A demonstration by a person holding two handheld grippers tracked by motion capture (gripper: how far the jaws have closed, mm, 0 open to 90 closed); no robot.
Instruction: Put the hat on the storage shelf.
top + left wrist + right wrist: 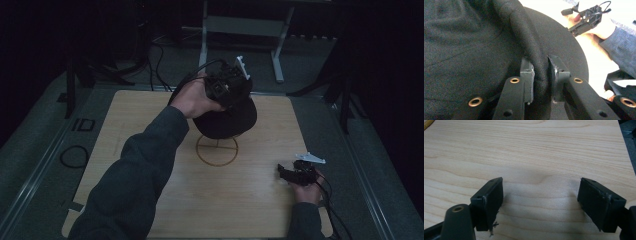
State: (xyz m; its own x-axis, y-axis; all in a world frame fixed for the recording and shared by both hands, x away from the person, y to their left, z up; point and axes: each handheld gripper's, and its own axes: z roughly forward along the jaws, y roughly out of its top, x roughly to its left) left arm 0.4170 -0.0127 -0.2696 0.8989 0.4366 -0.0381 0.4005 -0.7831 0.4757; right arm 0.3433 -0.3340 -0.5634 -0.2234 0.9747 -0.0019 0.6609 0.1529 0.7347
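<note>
Pale wood surface (150,200), rounded corners, with a yellow circle-and-cross mark (217,150) near its middle. Black fabric cap (226,119) is held up above the surface, over the mark and slightly toward the far edge; dome side faces up and left in the left gripper view, flat brim (566,42) points toward the right near corner, so the long axis runs roughly far-left to near-right. Left gripper (540,80) comes in over the cap from the far side; its fingers (527,75) pinch a raised fold of the cap's cloth, nearly pressed together on it. Right gripper (551,202) rests low at the right near corner, well apart from the cap; its fingers (490,200) are spread wide over bare wood, nothing between them.
</note>
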